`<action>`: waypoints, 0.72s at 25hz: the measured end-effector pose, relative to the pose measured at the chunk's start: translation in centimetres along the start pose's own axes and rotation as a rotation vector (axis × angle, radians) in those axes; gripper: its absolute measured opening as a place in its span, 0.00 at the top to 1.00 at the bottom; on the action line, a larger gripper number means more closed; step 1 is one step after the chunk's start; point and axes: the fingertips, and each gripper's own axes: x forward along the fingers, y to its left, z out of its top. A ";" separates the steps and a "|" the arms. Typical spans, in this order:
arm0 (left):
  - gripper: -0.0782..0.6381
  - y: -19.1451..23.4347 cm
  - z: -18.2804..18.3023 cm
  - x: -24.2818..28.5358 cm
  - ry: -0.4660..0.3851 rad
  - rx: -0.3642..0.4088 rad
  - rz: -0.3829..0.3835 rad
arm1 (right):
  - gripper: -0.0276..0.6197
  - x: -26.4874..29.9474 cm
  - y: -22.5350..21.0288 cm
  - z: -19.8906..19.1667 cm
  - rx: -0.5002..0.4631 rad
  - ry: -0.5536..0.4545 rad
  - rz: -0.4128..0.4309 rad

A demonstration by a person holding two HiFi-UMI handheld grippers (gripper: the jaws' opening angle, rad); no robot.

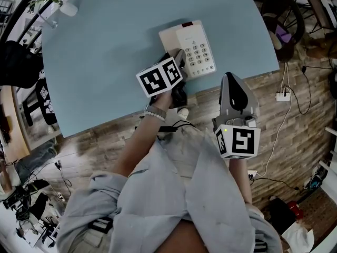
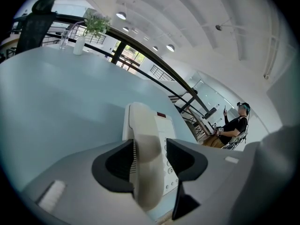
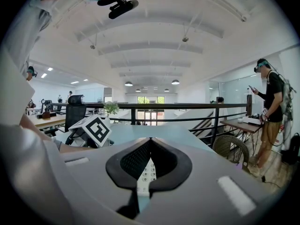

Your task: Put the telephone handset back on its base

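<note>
Cream handset clamped in the left gripper, lying along the left side of its base.
Smooth, rounded plastic fills the gap between the ribbed black pads; its near end is blurred. In the head view the checkered marker cube hides the handset. The slab-shaped base sits on a matte pale-blue table; its keypad print is too small to read. The right gripper, at 4 o'clock from the base, is pinched closed on nothing.
</note>
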 end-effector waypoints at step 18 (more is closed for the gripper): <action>0.86 -2.4 3.6 -4.1 -0.145 0.240 -0.134 | 0.95 0.1 0.4 1.1 -0.017 -0.027 -0.011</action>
